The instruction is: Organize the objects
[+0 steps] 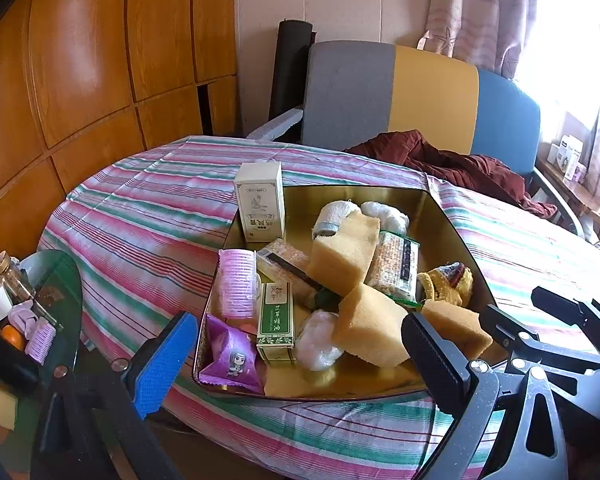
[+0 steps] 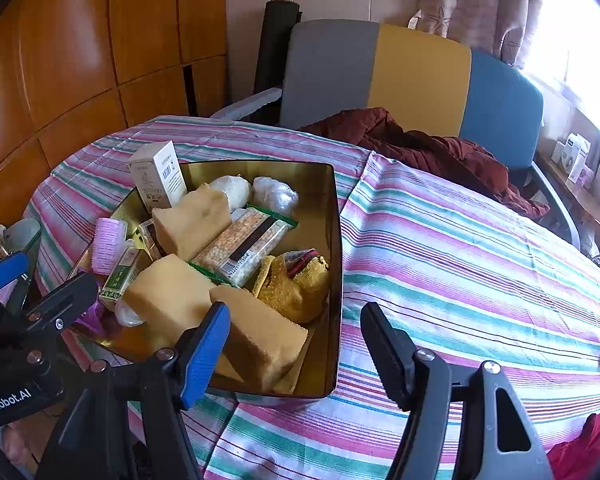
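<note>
Jaws of both grippers stand apart, clamping nothing. Left gripper [image 1: 296, 344] hovers over the gold metal tin [image 1: 452, 224], its near rim toward six o'clock. Right gripper [image 2: 294, 340] straddles that tin's [image 2: 334, 240] right wall; bare pink-and-green striped tablecloth [image 2: 480, 264] lies open toward three o'clock. Three yellow foam sponge blocks [image 2: 260, 336] lie inside among packets. Only the left view shows the purple snack sachet [image 1: 230, 354] whole and a cluttered glass side table [image 1: 66, 280] at nine o'clock, partly cut off.
</note>
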A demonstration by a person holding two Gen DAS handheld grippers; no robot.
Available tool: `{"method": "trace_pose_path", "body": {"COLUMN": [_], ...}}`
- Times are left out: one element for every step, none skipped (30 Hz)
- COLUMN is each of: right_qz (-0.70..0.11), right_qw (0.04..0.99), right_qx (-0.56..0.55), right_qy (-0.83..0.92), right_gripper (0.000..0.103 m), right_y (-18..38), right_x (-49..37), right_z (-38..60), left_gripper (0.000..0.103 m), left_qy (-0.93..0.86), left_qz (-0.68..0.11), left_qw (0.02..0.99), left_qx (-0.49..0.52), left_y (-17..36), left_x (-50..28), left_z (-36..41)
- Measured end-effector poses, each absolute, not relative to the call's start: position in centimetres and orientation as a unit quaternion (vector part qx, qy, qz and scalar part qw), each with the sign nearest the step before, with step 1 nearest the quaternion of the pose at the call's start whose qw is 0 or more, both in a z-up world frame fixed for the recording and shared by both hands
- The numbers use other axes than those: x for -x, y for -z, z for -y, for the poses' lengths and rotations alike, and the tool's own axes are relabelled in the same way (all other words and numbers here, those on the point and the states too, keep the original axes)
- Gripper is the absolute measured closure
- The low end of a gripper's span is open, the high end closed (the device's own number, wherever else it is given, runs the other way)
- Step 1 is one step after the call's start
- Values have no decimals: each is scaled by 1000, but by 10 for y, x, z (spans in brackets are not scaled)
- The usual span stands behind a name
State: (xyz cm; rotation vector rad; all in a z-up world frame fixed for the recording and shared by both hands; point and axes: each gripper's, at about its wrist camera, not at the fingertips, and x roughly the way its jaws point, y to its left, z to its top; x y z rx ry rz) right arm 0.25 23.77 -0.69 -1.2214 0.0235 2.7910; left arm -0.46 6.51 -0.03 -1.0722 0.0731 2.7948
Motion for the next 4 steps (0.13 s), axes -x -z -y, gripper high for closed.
{"method": "trace_pose_path", "body": {"right_qz": [-8, -8, -8, -9], "right_qw": [48, 47, 47, 46], "right_qx": [400, 400, 400, 399], "right_qy": [-915, -915, -915, -916], "right_gripper": [34, 34, 34, 34], "right_y": [7, 7, 7, 7], "right_x": [-2, -2, -3, -3], "right_z": [-238, -238, -237, -237], "left_gripper": [0, 0, 0, 0], "left_qy": [-931, -932, -931, -931], "left_qz": [-24, -25, -24, -23], "left_qw": [73, 72, 73, 75], "left_qx": [356, 356, 356, 358], "left_y": [0, 0, 1, 1], "left_x": [5, 5, 5, 6], "left_z": [-65, -65, -65, -64]}}
